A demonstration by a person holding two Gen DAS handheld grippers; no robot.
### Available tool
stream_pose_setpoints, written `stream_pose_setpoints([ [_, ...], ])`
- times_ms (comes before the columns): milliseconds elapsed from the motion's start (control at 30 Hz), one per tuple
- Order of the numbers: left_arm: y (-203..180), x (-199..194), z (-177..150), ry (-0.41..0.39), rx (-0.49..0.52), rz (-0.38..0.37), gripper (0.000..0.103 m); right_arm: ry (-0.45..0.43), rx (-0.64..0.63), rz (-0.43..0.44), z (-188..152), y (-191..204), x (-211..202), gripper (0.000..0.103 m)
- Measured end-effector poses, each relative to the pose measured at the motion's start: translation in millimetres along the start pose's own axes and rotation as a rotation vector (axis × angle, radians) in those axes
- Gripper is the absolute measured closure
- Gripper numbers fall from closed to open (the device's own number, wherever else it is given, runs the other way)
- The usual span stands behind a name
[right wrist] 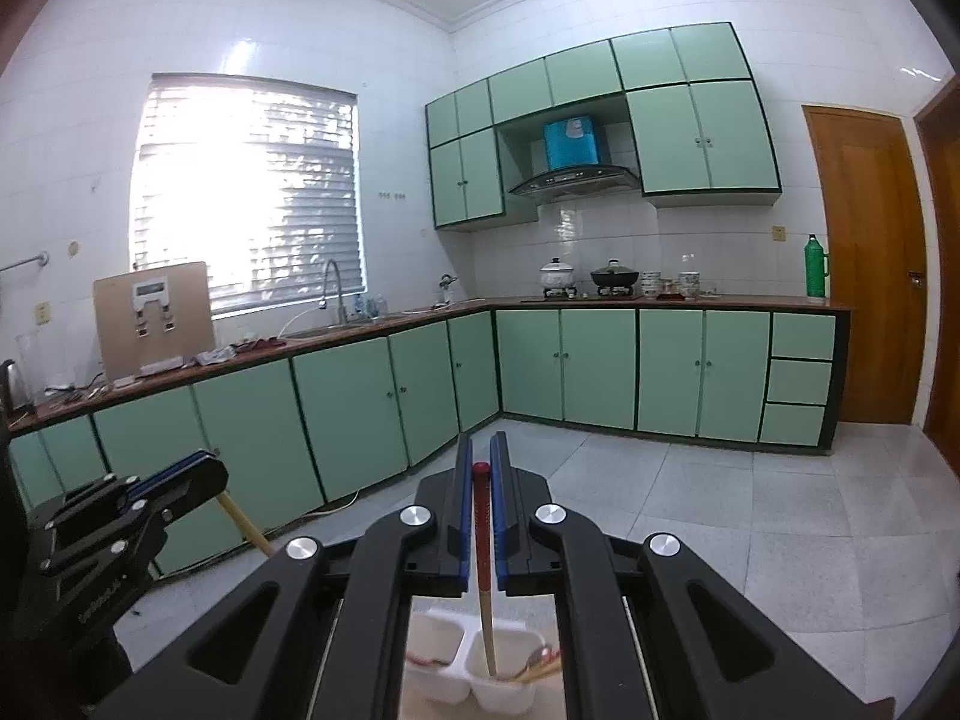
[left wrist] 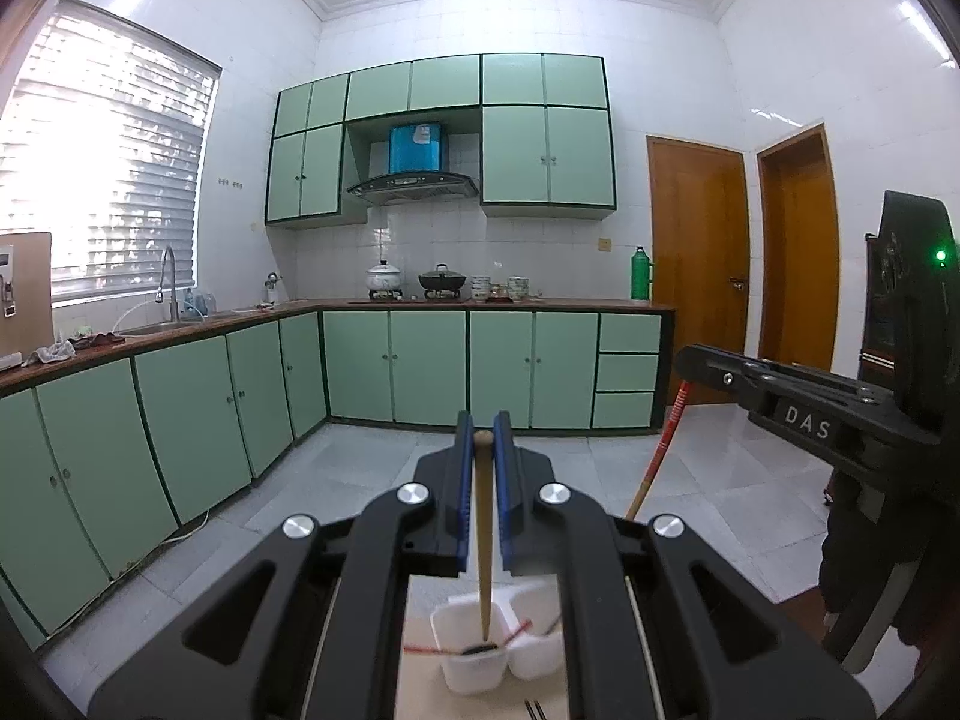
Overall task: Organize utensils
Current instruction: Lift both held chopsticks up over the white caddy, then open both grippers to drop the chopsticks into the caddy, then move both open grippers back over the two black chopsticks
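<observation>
My left gripper (left wrist: 483, 438) is shut on a plain wooden utensil handle (left wrist: 483, 534) that hangs down into the left compartment of a white two-compartment holder (left wrist: 465, 669); its dark lower end rests in that compartment. My right gripper (right wrist: 482, 468) is shut on a red-topped chopstick (right wrist: 483, 564) whose tip reaches into the right compartment of the same holder (right wrist: 447, 681), where several utensils lie. The right gripper also shows in the left wrist view (left wrist: 687, 360), with the red stick (left wrist: 657, 450) below it. The left gripper also shows in the right wrist view (right wrist: 210, 468).
The holder stands on a light wooden surface (left wrist: 420, 678) beneath both grippers. Beyond are a tiled floor (right wrist: 750, 510), green base cabinets (left wrist: 420, 366), a countertop with pots (left wrist: 441, 282) and a sink tap (left wrist: 168, 282), and wooden doors (left wrist: 699, 270).
</observation>
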State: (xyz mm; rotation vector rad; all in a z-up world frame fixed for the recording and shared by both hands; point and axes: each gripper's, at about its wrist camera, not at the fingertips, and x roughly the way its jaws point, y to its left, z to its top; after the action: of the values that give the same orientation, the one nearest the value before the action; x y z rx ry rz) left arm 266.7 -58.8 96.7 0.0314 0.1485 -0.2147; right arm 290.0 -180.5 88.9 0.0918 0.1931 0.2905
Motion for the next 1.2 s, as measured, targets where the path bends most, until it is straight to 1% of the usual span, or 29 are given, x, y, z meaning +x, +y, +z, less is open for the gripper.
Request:
stream_pose_setpoints([
  [67, 0, 12, -4, 0.006, -0.002, 0.001, 0.097, 0.011, 0.001, -0.013, -6, -2, 16, 0.097],
  [133, 2, 28, -11, 0.03, -0.024, -0.012, 0.097, 0.031, -0.004, -0.028, -16, -5, 33, 0.097],
  [333, 2, 62, -35, 0.08, -0.026, -0.008, 0.097, 0.102, 0.0, -0.048, -48, -7, 61, 0.098],
  [467, 5, 74, -47, 0.122, -0.018, -0.01, 0.097, 0.168, 0.001, -0.048, -66, -11, 75, 0.097],
  [567, 8, 76, -54, 0.14, -0.028, -0.002, 0.095, 0.196, 0.012, -0.049, -74, -14, 77, 0.096],
  [600, 10, 76, -55, 0.144, -0.031, -0.002, 0.094, 0.201, 0.013, -0.052, -76, -14, 76, 0.092],
  [633, 12, 73, -56, 0.147, -0.033, 0.0, 0.092, 0.203, 0.011, -0.058, -77, -16, 74, 0.086],
  [667, 13, 71, -57, 0.148, -0.034, 0.004, 0.087, 0.204, 0.008, -0.063, -77, -18, 73, 0.083],
  [733, 16, 65, -56, 0.147, -0.043, 0.007, 0.082, 0.203, 0.004, -0.078, -76, -20, 68, 0.077],
  [767, 17, 63, -56, 0.145, -0.048, 0.007, 0.08, 0.203, 0.005, -0.083, -75, -21, 64, 0.075],
  [800, 18, 61, -55, 0.143, -0.051, 0.007, 0.078, 0.201, 0.005, -0.087, -74, -22, 61, 0.07],
  [833, 19, 55, -54, 0.137, -0.052, 0.013, 0.074, 0.195, 0.007, -0.098, -74, -24, 54, 0.064],
  [867, 19, 50, -52, 0.132, -0.051, 0.018, 0.069, 0.189, 0.009, -0.104, -73, -25, 48, 0.062],
  [900, 21, 41, -52, 0.122, -0.053, 0.017, 0.067, 0.18, 0.014, -0.108, -73, -27, 41, 0.057],
  [933, 22, 36, -51, 0.117, -0.055, 0.019, 0.062, 0.177, 0.016, -0.114, -73, -27, 37, 0.052],
  [967, 22, 30, -52, 0.114, -0.055, 0.024, 0.057, 0.171, 0.017, -0.125, -74, -29, 28, 0.049],
  [1033, 23, 15, -54, 0.109, -0.06, 0.026, 0.053, 0.156, 0.031, -0.137, -78, -34, 8, 0.042],
  [1067, 23, 8, -55, 0.107, -0.063, 0.026, 0.047, 0.152, 0.036, -0.141, -80, -35, 1, 0.041],
  [1133, 23, -8, -62, 0.108, -0.068, 0.042, 0.039, 0.141, 0.045, -0.148, -88, -37, -20, 0.035],
  [1200, 22, -25, -73, 0.115, -0.076, 0.036, 0.038, 0.137, 0.046, -0.148, -97, -37, -36, 0.031],
])
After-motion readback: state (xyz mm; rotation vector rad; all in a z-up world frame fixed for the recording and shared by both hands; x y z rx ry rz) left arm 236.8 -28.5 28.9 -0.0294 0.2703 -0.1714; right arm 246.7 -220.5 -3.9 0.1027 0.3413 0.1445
